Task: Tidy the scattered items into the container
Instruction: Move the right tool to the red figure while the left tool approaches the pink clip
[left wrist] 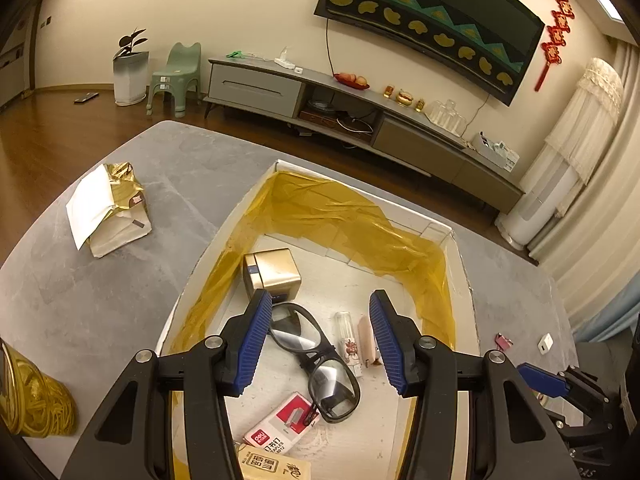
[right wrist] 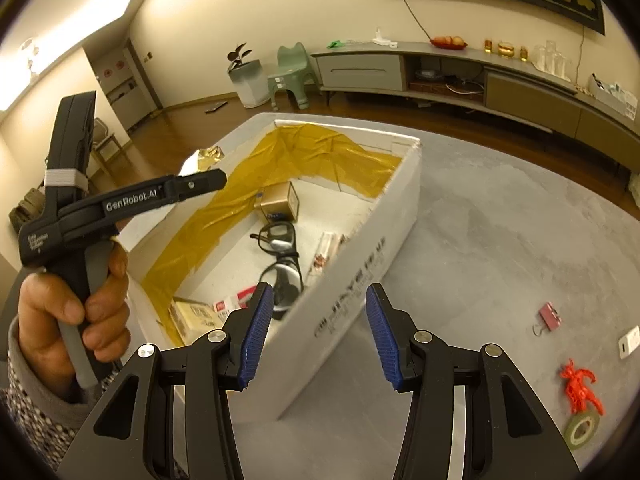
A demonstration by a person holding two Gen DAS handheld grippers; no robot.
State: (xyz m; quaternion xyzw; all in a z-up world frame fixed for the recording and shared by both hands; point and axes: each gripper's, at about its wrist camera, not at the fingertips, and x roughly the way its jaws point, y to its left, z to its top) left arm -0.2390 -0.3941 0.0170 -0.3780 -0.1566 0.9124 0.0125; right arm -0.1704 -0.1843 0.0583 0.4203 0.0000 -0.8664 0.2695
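A white box [left wrist: 224, 236] lined with yellow film stands on the grey table. Inside lie black glasses [left wrist: 316, 360], a gold cube [left wrist: 272, 272], a small tube [left wrist: 348, 340], a red staples pack [left wrist: 280, 428] and a wooden block [left wrist: 272, 466]. My left gripper [left wrist: 320, 344] hovers open above the glasses, holding nothing. My right gripper [right wrist: 316, 336] is open and empty over the near wall of the box [right wrist: 360, 280]. Right of the box on the table lie a pink binder clip [right wrist: 550, 315], a white charger [right wrist: 629, 342], a red figure [right wrist: 580, 388] and a green tape roll [right wrist: 582, 430].
A torn gold-and-white packet [left wrist: 108, 208] lies left of the box. A gold jar of rubber bands [left wrist: 32, 396] sits at the near left. A hand [right wrist: 76, 312] holds the left gripper's handle. A TV cabinet [left wrist: 360, 120] stands behind the table.
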